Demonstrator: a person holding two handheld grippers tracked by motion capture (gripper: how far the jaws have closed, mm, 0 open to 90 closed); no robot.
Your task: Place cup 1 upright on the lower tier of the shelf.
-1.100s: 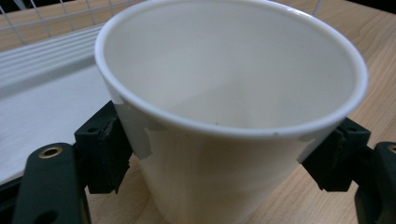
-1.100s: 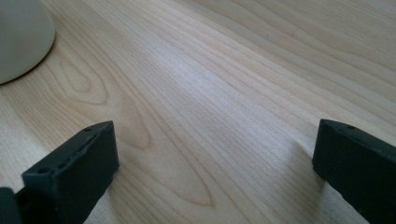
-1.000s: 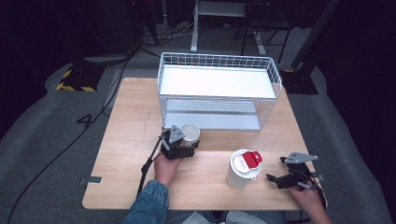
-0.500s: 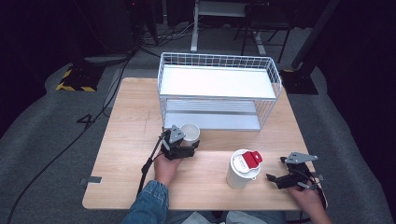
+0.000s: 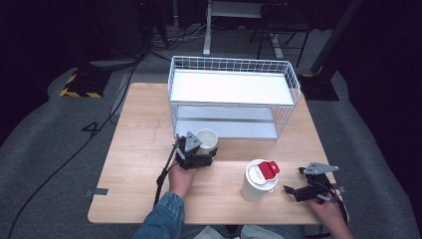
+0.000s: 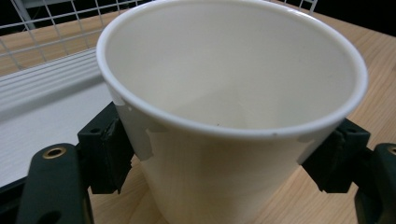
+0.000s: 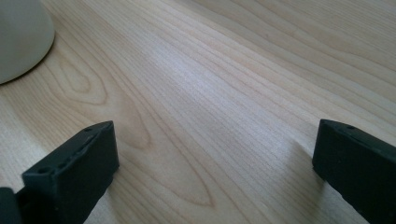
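An empty white paper cup (image 5: 207, 139) (image 6: 233, 107) stands upright on the wooden table just in front of the wire basket. My left gripper (image 5: 205, 155) (image 6: 224, 163) is shut on the cup, one black pad pressing each side of its wall below the rim. A taller white cup with a white lid and red tab (image 5: 260, 179) stands to the right; its base shows at the corner of the right gripper view (image 7: 21, 37). My right gripper (image 5: 291, 190) (image 7: 212, 172) rests low on the table right of that lidded cup, open, with bare wood between its pads.
A white wire basket (image 5: 234, 64) with two white shelves stands at the back of the table (image 5: 139, 129). A black cable trails from the left gripper toward the table's front edge. Dark floor with cables and stands surrounds the table.
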